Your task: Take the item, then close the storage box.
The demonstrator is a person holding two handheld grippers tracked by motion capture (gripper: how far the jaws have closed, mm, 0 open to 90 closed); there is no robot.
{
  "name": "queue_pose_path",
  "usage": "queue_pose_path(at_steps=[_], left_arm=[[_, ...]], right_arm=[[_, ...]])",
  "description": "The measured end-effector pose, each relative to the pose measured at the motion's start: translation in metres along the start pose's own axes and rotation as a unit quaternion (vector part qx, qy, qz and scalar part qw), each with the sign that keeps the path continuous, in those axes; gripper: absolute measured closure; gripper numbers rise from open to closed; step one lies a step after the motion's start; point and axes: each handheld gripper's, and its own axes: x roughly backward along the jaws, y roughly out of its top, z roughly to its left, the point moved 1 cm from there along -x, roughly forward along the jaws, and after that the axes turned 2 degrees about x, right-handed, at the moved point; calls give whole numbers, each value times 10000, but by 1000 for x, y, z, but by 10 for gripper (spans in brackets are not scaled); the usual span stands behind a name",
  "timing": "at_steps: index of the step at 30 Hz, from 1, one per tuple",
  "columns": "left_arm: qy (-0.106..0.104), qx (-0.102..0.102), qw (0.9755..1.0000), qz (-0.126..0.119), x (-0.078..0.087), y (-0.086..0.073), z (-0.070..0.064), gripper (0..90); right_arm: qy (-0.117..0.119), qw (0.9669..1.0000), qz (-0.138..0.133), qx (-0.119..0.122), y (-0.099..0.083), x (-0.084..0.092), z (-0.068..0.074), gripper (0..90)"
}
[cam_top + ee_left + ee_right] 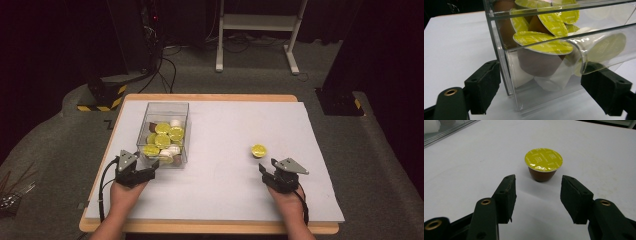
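A clear plastic box (pixel 165 132) full of yellow-lidded coffee capsules (pixel 163 139) stands at the table's left, and the left gripper (pixel 145 172) has its jaws spread wide around the box's near corner, pads just off the walls. A single coffee capsule (pixel 543 165) stands upright on the white table (pixel 225 190), just ahead of the right gripper (pixel 537 195), whose jaws stand apart and hold nothing. Nothing lies between. Grey carpet and a dark room surround the table.
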Motion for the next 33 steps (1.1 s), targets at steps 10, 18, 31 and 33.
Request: queue_pose_path(at_steps=[10, 18, 31, 33], left_arm=[[80, -37, 9999, -88, 1, 0, 0, 168], [90, 121, 9997, -208, 4, -1, 11, 168], [64, 100, 9998, -183, 3, 2, 15, 122], [73, 139, 9997, -195, 1, 2, 15, 122]], right_arm=[[2, 10000, -7, 12, 0, 0, 1, 465], [3, 10000, 44, 4, 1, -4, 3, 465], [95, 9997, 45, 223, 6, -8, 18, 464], [116, 9997, 43, 224, 6, -7, 20, 464]])
